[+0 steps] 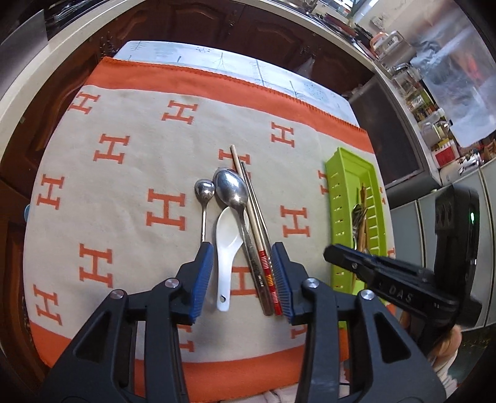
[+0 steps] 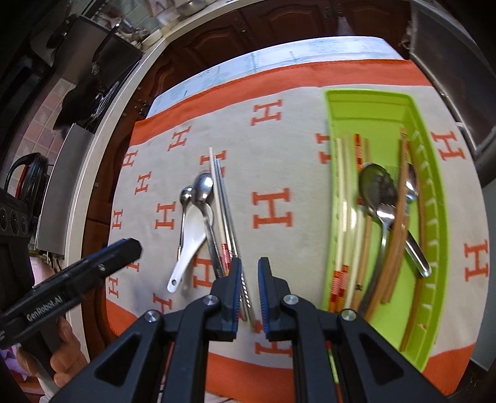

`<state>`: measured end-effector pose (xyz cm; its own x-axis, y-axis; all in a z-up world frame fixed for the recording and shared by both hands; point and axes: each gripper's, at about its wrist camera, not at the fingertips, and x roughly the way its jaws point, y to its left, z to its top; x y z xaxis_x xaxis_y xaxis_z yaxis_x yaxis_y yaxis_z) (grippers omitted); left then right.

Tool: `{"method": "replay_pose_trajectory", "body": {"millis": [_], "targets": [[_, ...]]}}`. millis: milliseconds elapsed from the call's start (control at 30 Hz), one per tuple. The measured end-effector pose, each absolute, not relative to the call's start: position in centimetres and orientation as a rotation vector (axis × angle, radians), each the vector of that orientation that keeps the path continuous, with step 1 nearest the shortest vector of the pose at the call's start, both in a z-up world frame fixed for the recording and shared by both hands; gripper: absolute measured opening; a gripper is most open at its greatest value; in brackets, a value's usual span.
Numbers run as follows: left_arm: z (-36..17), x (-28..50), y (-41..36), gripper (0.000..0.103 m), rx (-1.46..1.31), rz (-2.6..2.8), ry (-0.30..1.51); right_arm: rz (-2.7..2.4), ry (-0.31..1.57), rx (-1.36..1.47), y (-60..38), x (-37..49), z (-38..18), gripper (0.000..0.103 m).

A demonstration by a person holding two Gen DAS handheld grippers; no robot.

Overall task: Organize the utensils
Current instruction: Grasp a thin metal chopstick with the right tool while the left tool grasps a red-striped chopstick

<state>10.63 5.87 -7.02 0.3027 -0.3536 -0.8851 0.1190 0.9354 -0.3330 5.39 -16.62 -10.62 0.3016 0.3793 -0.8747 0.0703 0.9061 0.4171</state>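
Note:
A small steel spoon (image 1: 204,190), a large steel spoon (image 1: 231,189), a white ceramic spoon (image 1: 226,245) and chopsticks (image 1: 252,210) lie together on the H-patterned cloth (image 1: 124,192). My left gripper (image 1: 243,272) is open above their handles, empty. A green tray (image 2: 434,192) on the right holds several chopsticks (image 2: 348,217) and spoons (image 2: 376,186). My right gripper (image 2: 249,285) is narrowly open and empty, just right of the loose chopsticks' (image 2: 226,217) handles. It also shows in the left wrist view (image 1: 356,260) by the tray (image 1: 338,192).
The cloth covers a small table with a white patterned sheet (image 1: 279,77) beneath. Dark wooden cabinets (image 1: 217,24) stand behind. A cluttered counter (image 1: 434,108) is at the right, a kettle (image 2: 28,173) at the left.

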Motion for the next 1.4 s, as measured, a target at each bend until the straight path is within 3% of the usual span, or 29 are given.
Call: {"method": "replay_pose_trajectory", "body": {"millis": [633,1167,1400], "targets": [[-12.2,12.1,3.8,0.035,-0.089,-0.301,1.316,0.342,1.452,0.211,-11.1,10.3,-17.5,0.011],[-11.7,13.2,2.9,0.035,-0.114,-0.314,1.330,0.333,1.344,-0.069,-7.6,10.4,-17.5,0.005],[-11.7,14.3,-0.3,0.018,-0.128,-0.387,1.379,0.248,1.339,0.143,-12.1,11.1,-17.6,0.005]]}}
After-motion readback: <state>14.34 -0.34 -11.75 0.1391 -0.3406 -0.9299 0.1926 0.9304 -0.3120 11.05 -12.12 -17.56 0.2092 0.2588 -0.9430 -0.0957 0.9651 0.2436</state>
